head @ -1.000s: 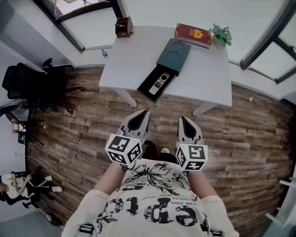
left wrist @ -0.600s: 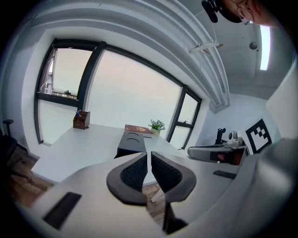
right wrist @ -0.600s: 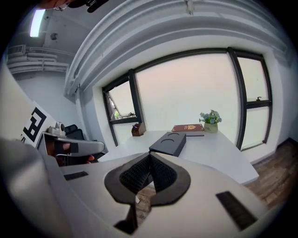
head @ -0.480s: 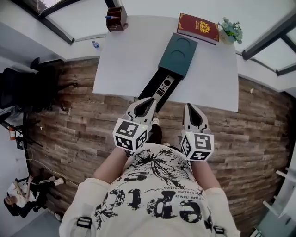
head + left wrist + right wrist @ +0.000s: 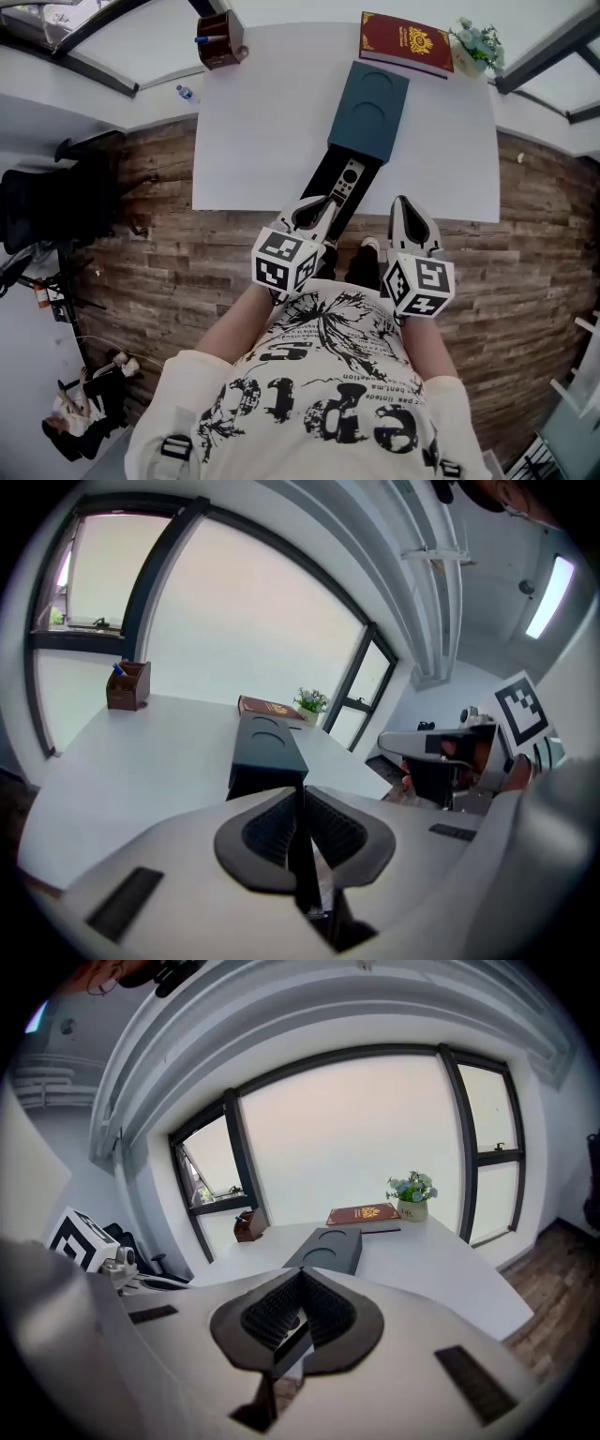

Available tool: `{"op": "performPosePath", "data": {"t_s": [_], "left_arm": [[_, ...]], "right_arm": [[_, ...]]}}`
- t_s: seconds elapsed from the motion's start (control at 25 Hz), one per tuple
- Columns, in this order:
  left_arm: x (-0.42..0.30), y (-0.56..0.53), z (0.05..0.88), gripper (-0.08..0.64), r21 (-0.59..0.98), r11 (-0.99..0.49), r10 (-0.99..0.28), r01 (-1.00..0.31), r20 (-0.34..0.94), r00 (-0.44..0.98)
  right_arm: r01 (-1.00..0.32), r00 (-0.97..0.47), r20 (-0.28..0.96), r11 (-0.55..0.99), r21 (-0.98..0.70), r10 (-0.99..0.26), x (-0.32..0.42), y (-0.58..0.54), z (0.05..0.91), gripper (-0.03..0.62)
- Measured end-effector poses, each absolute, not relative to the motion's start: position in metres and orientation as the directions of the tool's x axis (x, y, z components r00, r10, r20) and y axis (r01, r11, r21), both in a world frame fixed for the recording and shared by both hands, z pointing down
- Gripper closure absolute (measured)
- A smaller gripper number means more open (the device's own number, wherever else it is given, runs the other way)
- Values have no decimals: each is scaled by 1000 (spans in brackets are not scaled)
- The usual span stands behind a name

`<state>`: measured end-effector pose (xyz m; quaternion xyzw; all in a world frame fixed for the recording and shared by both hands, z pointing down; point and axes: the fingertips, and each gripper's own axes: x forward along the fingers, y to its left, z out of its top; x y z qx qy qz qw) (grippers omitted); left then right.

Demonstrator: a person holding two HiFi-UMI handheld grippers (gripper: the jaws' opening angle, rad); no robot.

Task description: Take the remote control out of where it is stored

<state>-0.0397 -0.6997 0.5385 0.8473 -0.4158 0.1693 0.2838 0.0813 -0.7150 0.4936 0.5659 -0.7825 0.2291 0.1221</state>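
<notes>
A pale remote control point(image 5: 348, 178) lies in a black drawer tray point(image 5: 330, 176) pulled out of a dark teal box point(image 5: 370, 108) on the white table point(image 5: 253, 141). My left gripper point(image 5: 317, 204) is shut and empty, its tip over the tray's near end, short of the remote. My right gripper point(image 5: 406, 202) is shut and empty, at the table's front edge, right of the tray. In the left gripper view the shut jaws point(image 5: 300, 797) point at the box point(image 5: 265, 747); the remote is hidden there. In the right gripper view the shut jaws point(image 5: 301, 1281) also face the box point(image 5: 330, 1249).
A red book point(image 5: 405, 39) and a small potted plant point(image 5: 475, 42) stand at the table's far right. A brown pen holder point(image 5: 221, 39) is at the far left corner. A black office chair point(image 5: 66, 192) stands on the wooden floor at the left.
The person has stepped up to the table. Both grippers came forward from over the floor to the table's front edge, the left one now over the drawer's near end.
</notes>
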Motion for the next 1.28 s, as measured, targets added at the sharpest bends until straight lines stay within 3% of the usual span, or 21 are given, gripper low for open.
{"op": "performPosePath", "data": {"t_s": [0.4,0.56,0.88,1.28], "left_arm": [[-24,-723,599,540,265,-449,-542,-853,678,496],[-21,-726,627,439,239,-431,-487,-870,750,447],[-13,-729,667,344,153,-473,-405,-868,837,368],[-7,-733,695,333,121,-501,-305,-857,902,305]], "right_arm": [[-932,-363,539,302,-202,-760,96,-743,528,591],[-922,-387,568,313,-228,-726,100,-747,543,591],[-917,-399,607,301,-262,-687,120,-754,562,591],[-919,-394,622,284,-273,-677,139,-766,573,591]]}}
